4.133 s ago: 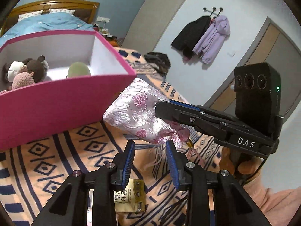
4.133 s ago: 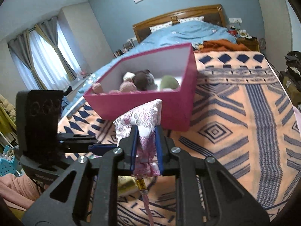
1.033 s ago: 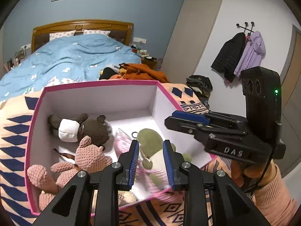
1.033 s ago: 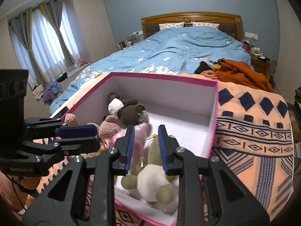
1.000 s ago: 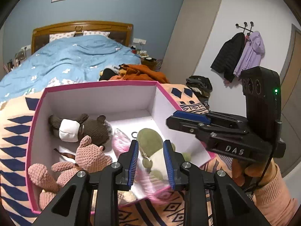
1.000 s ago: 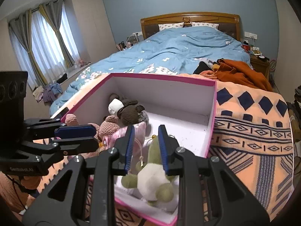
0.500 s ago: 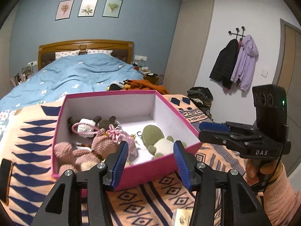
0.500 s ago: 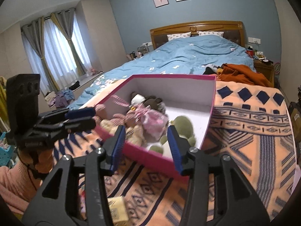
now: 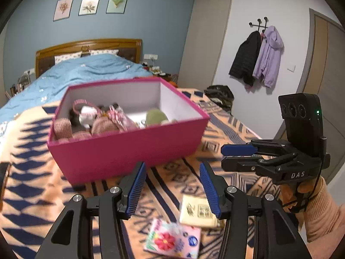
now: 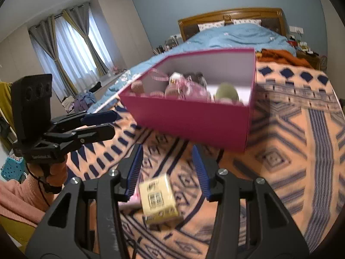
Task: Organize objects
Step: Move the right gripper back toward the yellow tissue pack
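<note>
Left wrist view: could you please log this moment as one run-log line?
left tool: open, empty | right tool: open, empty | brocade pouch: in pink box | yellow packet, floral packet: on blanket

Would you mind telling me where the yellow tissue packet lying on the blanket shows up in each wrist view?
Left wrist view: yellow tissue packet lies low, right of centre, by the left gripper's right finger.
Right wrist view: the packet lies low, centre-left, between the right gripper's fingers, untouched.
Shared landmark: the pink box, beyond the packet.
</note>
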Demonstrator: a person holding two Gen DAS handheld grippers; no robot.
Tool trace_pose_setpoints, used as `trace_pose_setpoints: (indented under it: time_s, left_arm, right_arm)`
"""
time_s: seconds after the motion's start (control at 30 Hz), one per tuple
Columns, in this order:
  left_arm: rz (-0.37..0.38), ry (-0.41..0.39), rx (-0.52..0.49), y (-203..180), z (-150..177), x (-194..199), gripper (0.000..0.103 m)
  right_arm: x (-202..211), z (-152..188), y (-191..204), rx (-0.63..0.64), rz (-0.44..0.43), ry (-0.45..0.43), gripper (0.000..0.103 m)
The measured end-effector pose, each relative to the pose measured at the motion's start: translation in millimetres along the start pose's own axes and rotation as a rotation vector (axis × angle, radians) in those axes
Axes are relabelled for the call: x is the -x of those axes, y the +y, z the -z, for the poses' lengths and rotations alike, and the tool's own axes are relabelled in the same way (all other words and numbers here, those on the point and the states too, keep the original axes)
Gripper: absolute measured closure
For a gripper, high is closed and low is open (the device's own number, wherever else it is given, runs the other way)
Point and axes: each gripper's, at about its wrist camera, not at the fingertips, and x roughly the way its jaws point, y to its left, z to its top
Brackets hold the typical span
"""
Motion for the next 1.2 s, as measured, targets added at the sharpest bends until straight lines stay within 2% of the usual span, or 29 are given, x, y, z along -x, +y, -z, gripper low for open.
trace_pose_setpoints:
  time_s: [0.33,0.53,0.67,0.9,1.1,1.2]
  left_arm:
    - [0.016,0.107,0.029,-8.3,42.0,-15.3,0.050]
    - [0.005,0.157,-0.010,-19.1,63.8,-21.1,0.050]
    - [-0.004,0.161,-0.040,-24.3,66.0,-22.9,0.050]
    - [-0.021,0.181,-0.092,-28.0,59.7,-38.1,0.050]
    - [0.009,0.217,-0.103,-24.0,58.2,-49.5,0.050]
    - [0.047,0.225,-0.073,-20.3,54.5,-51.0,0.050]
  right_arm:
    - [-13.2,47.1,3.2,-0.069,0.011,0.102,0.053]
    - [-20.4,69.1,9.1,-0.069,0.051,0.161,0.053]
    - [-23.7,78.1,18.7,-0.053,0.061,0.176,0.047]
    - [-38.5,82.6,16.6,-0.056,0.142,0.199,0.047]
    - [-36.2,77.3,1.9,-0.090,0.193,0.175,0.047]
    - [-33.9,74.8,-3.5,-0.115,0.182,0.169,0.047]
